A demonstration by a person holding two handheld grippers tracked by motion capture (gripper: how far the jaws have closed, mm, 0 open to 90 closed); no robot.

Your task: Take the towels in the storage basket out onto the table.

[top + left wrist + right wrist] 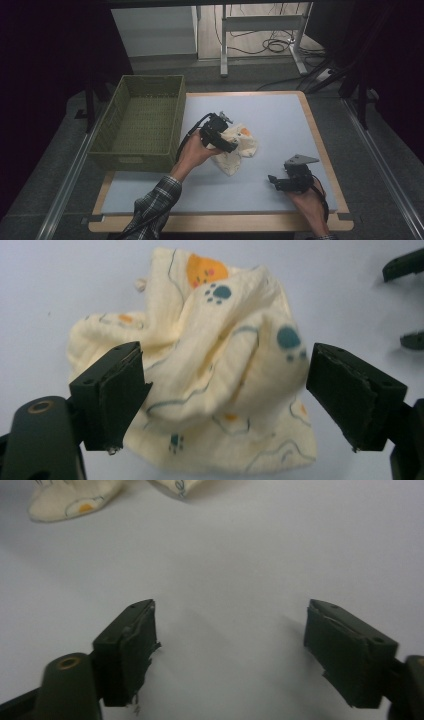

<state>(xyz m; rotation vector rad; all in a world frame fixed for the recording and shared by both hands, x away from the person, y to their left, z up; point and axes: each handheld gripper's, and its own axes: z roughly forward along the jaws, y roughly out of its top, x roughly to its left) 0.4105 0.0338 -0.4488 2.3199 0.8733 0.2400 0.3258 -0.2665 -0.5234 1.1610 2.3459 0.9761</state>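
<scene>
Right tool point(272, 179) rests at five o'clock on the surface point(280, 120), jaws spread, nothing between them. Left tool point(231, 145), jaws parted, hovers over the crumpled cream cloth point(239, 145) at centre. Green basket point(142, 117) sits at ten o'clock.

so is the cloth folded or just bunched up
Bunched up: the cloth lies in a rumpled heap with raised creases on the table, no neat flat folds.

A lab or test room: a wood-edged bench point(320, 150) with a grey mat stands on grey carpet between floor rails point(65, 185), with a metal desk frame point(260, 30) and loose cables point(277, 46) behind, dark curtains around.
</scene>
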